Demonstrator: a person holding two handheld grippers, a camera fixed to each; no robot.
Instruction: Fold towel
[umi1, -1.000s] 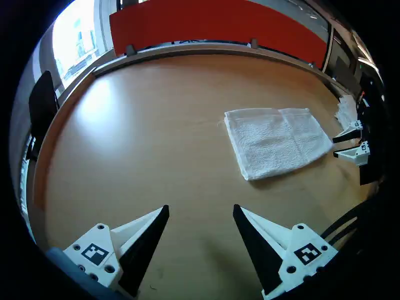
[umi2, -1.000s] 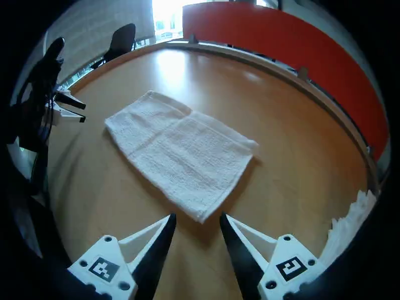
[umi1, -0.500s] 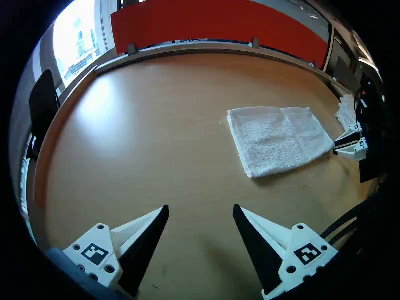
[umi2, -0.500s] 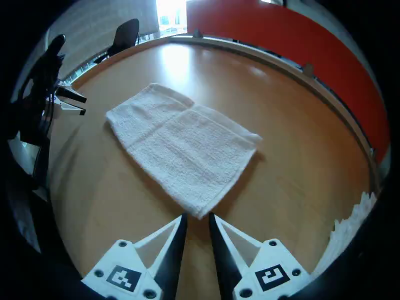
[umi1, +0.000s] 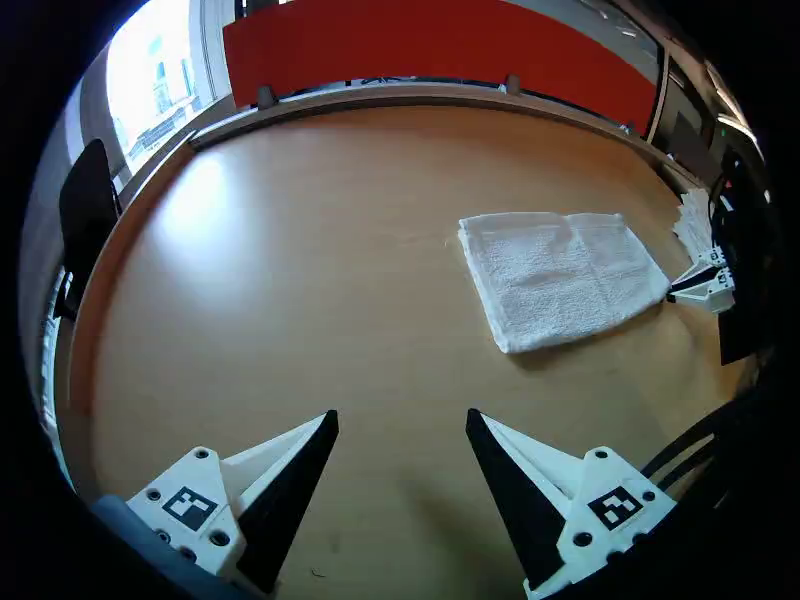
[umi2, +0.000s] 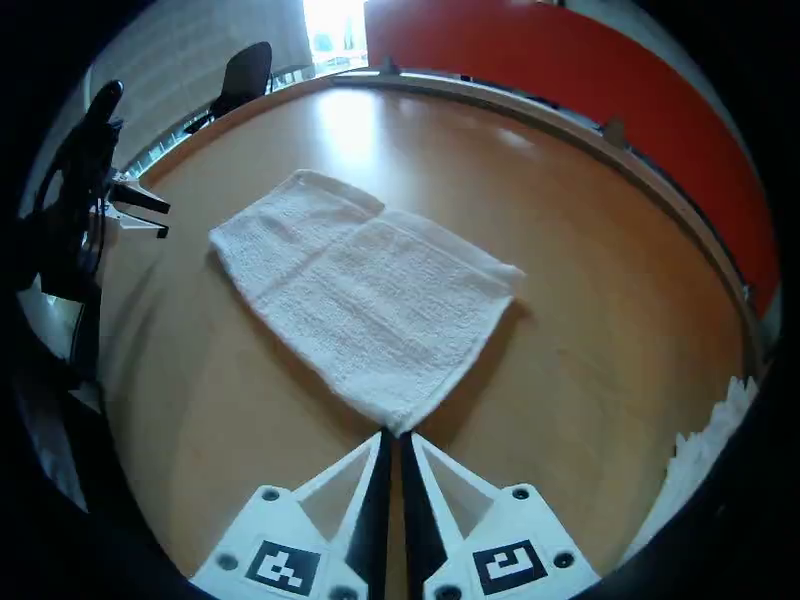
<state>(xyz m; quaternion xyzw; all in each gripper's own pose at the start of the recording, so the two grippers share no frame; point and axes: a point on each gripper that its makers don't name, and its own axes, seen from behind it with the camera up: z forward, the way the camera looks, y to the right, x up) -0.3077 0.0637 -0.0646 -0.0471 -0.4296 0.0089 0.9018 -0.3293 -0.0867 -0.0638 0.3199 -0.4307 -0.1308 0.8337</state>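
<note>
A white towel (umi2: 365, 300), folded in half, lies flat on the wooden table (umi2: 580, 300); the left gripper view has the towel (umi1: 560, 265) at right of centre. My right gripper (umi2: 392, 438) sits at the towel's near corner, its fingers closed to a thin slit with the corner's tip between them. From the left gripper view the right gripper (umi1: 700, 285) looks closed at the towel's right corner. My left gripper (umi1: 400, 420) hovers open over bare wood, well left of the towel, holding nothing.
A pile of white cloths (umi2: 705, 450) lies at the table's right edge, seen as the pile (umi1: 692, 215) beyond the towel. A red panel (umi1: 430, 45) runs along the far edge. A black chair (umi1: 85, 205) stands off to the left.
The right gripper has closed from open to a thin slit and slid forward onto the towel's near corner. The left gripper has stayed put and open.
</note>
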